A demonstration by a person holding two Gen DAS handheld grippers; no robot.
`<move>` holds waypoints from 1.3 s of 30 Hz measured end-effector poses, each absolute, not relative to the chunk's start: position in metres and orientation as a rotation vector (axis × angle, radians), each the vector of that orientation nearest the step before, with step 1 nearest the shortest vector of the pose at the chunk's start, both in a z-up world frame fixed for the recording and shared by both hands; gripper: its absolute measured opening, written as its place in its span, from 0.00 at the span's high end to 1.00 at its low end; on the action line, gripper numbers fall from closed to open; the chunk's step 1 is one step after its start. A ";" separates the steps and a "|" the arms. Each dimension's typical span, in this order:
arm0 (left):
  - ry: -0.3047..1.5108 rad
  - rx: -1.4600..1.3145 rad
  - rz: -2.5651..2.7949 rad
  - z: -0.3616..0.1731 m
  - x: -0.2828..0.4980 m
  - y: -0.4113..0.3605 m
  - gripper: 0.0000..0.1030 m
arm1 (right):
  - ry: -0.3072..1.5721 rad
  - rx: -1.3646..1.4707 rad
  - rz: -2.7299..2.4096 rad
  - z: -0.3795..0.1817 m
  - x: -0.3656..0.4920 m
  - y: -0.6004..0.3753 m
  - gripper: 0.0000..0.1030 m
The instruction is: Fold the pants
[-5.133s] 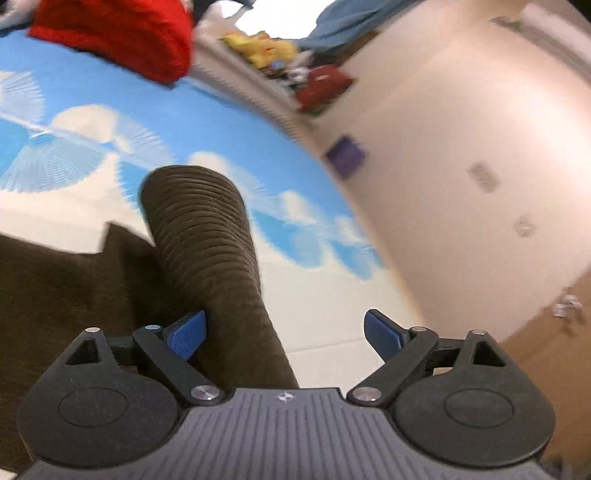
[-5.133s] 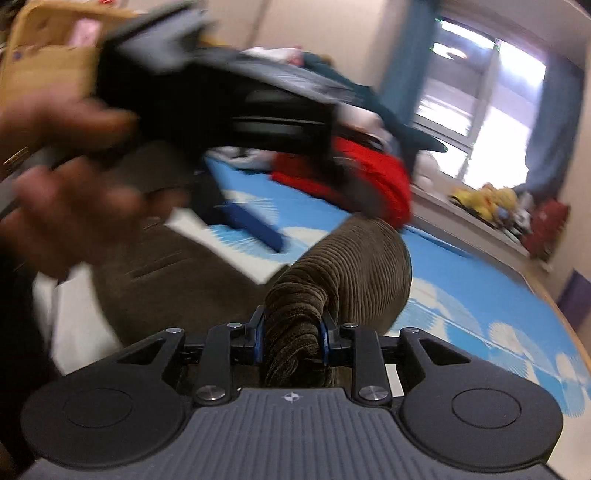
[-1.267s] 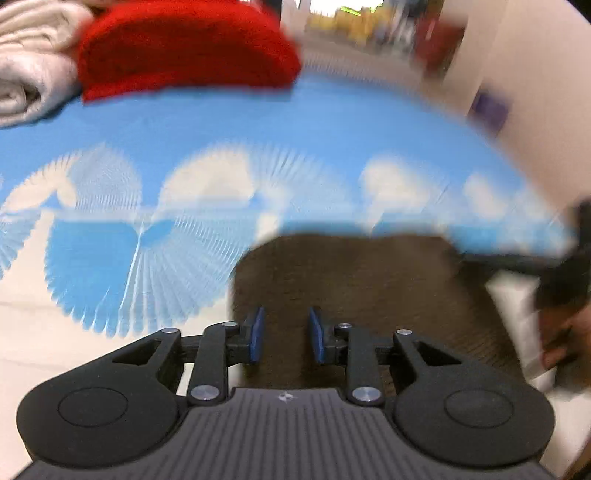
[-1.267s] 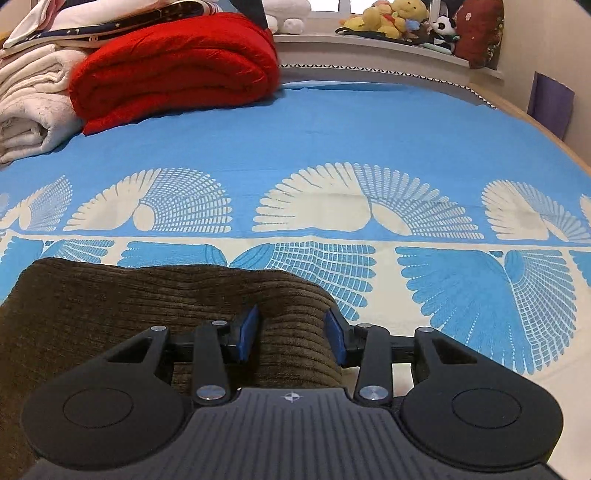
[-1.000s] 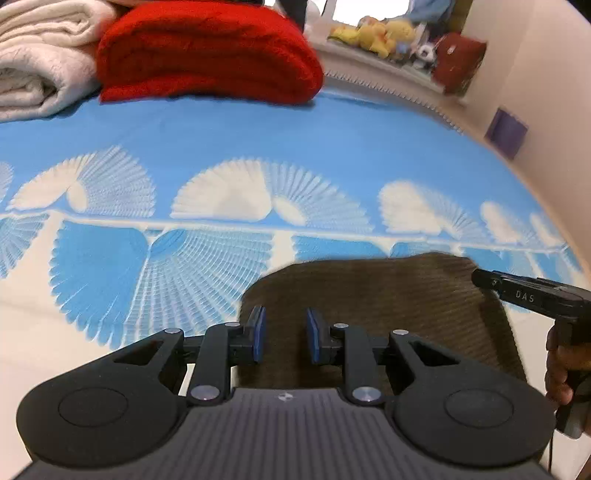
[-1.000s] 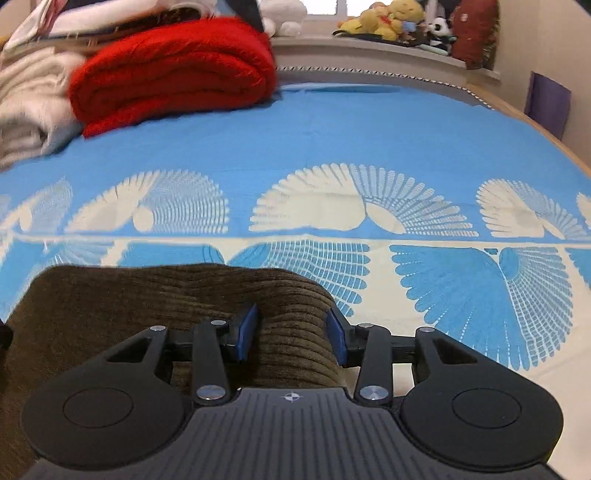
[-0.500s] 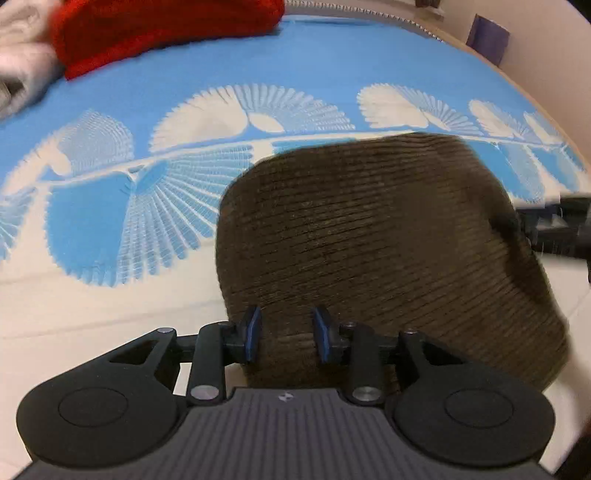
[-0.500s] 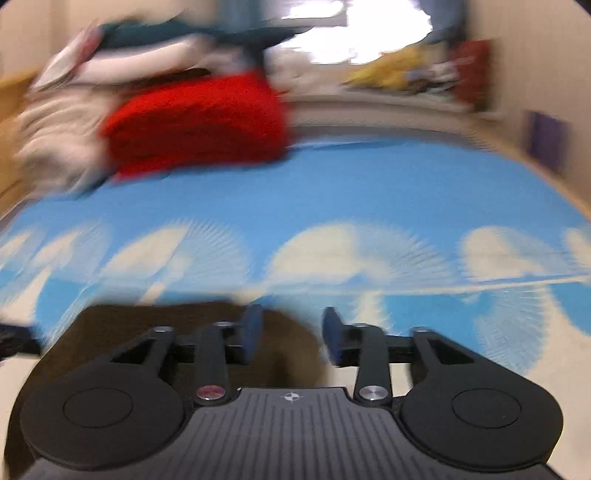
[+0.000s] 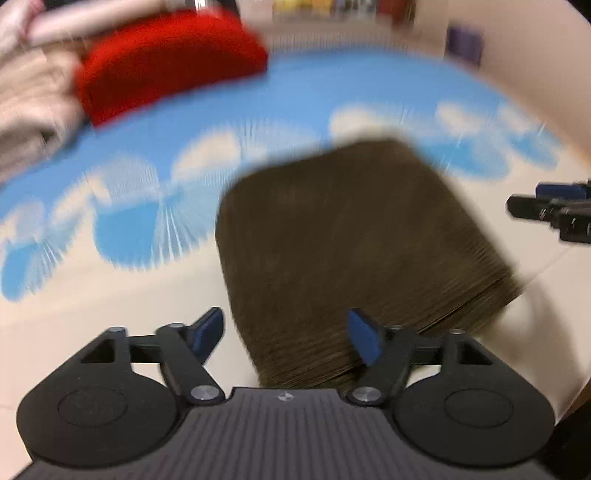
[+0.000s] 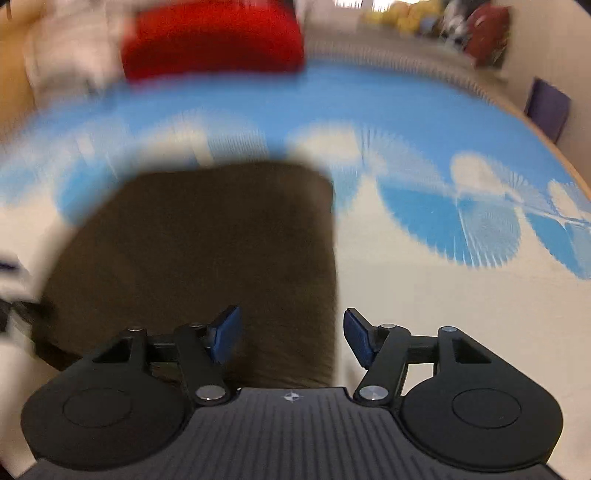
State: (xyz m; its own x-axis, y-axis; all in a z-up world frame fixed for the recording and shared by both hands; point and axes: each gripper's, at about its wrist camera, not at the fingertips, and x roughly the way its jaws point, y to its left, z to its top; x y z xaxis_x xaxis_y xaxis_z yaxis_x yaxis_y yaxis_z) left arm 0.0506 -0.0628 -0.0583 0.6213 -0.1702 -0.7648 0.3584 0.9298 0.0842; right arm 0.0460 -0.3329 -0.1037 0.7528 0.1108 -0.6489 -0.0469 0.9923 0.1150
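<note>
The brown corduroy pants lie folded into a squarish bundle on the blue and cream bedspread. My left gripper hovers over the bundle's near left corner, its jaws opening, with nothing pressed between the blue pads. In the right wrist view the same pants fill the lower left. My right gripper is above their near right edge, jaws opening and clear of the cloth. The right gripper's fingers show at the right edge of the left wrist view. Both views are motion-blurred.
A folded red blanket and pale folded towels lie at the far left of the bed. Soft toys line a ledge beyond the bed. A purple object stands by the wall on the right.
Both grippers have let go of the pants, opened wide and pulled back and up. The folded bundle now lies flat on the bedspread.
</note>
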 end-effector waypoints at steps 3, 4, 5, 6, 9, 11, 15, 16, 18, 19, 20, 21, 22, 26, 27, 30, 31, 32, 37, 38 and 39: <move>0.660 0.237 -0.246 -0.028 -0.003 -0.062 0.18 | 0.566 0.087 0.073 -0.077 -0.005 -0.330 0.10; 0.614 0.228 -0.220 -0.024 -0.014 -0.061 0.18 | 0.522 0.096 0.074 -0.070 -0.023 -0.331 0.08; 0.568 0.206 -0.211 -0.019 -0.032 -0.059 0.18 | 0.484 0.109 0.075 -0.067 -0.039 -0.331 0.04; 0.549 0.179 -0.201 -0.020 -0.044 -0.057 0.18 | 0.451 0.112 0.077 -0.067 -0.054 -0.331 0.01; 0.623 0.109 -0.166 -0.041 -0.067 -0.052 0.17 | 0.401 0.127 0.018 -0.073 -0.081 -0.331 0.01; 0.715 0.077 -0.168 -0.050 -0.062 -0.054 0.16 | 0.372 0.113 0.015 -0.071 -0.089 -0.325 0.01; 0.723 0.064 -0.077 -0.057 -0.051 -0.052 0.00 | 0.441 0.089 -0.009 -0.087 -0.080 -0.316 0.01; 0.731 0.056 -0.072 -0.057 -0.049 -0.053 0.00 | 0.463 0.096 -0.005 -0.089 -0.077 -0.315 0.01; 0.768 0.028 -0.078 -0.061 -0.041 -0.053 0.01 | 0.514 0.125 0.010 -0.092 -0.073 -0.314 0.01; 0.772 0.028 -0.071 -0.063 -0.039 -0.055 0.00 | 0.552 0.149 0.018 -0.095 -0.068 -0.315 0.01; 0.767 0.038 -0.063 -0.065 -0.041 -0.055 0.00 | 0.580 0.164 0.018 -0.097 -0.070 -0.313 0.01; 0.762 0.050 -0.063 -0.066 -0.041 -0.056 0.00 | 0.604 0.167 0.013 -0.100 -0.071 -0.310 0.01; 0.758 0.056 -0.067 -0.067 -0.044 -0.056 0.00 | 0.621 0.155 0.009 -0.101 -0.071 -0.308 0.01; 0.763 0.066 -0.081 -0.069 -0.040 -0.063 0.00 | 0.617 0.109 -0.008 -0.098 -0.072 -0.300 0.01; 0.767 0.064 -0.085 -0.069 -0.041 -0.065 0.00 | 0.619 0.109 -0.014 -0.097 -0.070 -0.300 0.01; 0.769 0.054 -0.088 -0.070 -0.040 -0.064 0.00 | 0.614 0.130 -0.011 -0.095 -0.071 -0.298 0.01; 0.771 0.050 -0.089 -0.070 -0.040 -0.064 0.00 | 0.613 0.133 -0.010 -0.096 -0.071 -0.299 0.01; 0.774 0.049 -0.087 -0.071 -0.039 -0.063 0.00 | 0.615 0.132 -0.012 -0.098 -0.069 -0.299 0.01; 0.796 0.034 -0.079 -0.074 -0.035 -0.060 0.00 | 0.663 0.115 -0.027 -0.109 -0.059 -0.293 0.01; 0.800 0.029 -0.080 -0.074 -0.035 -0.059 0.00 | 0.653 0.107 -0.026 -0.109 -0.059 -0.291 0.01; 0.803 0.024 -0.080 -0.075 -0.035 -0.059 0.00 | 0.653 0.103 -0.024 -0.109 -0.060 -0.290 0.01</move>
State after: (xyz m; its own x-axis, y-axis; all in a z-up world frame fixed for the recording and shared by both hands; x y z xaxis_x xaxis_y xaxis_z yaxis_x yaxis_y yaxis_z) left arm -0.0347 -0.0586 -0.0745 0.6914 -0.0624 -0.7198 0.0805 0.9967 -0.0090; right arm -0.0595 -0.2904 -0.1091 0.7943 0.0099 -0.6075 0.0553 0.9946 0.0884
